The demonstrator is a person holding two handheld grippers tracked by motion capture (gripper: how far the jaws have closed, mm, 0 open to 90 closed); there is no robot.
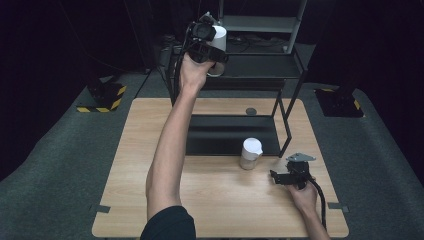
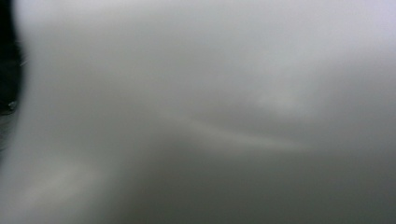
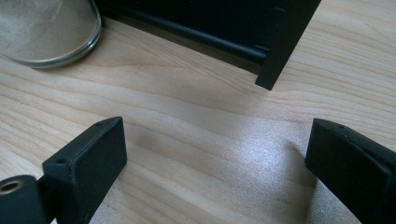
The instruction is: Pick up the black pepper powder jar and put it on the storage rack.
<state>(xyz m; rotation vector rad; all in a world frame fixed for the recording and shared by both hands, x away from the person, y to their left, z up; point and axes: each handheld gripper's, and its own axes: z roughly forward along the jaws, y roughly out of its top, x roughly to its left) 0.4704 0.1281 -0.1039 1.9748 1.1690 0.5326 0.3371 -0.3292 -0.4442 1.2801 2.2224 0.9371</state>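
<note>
Left gripper: raised to the black metal shelf rack, clamped on a smooth white cylindrical jar.
Right gripper: jaws apart, low over the pale wood-grain table.
Second jar: glass, white-lidded, upright on the table beside the rack.

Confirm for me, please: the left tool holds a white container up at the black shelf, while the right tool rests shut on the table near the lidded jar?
Not quite: the right tool is open, its jaws wide apart with nothing between them, as the right gripper view shows. The left tool is up at the black shelf with the white container; the jar stands nearby.
</note>
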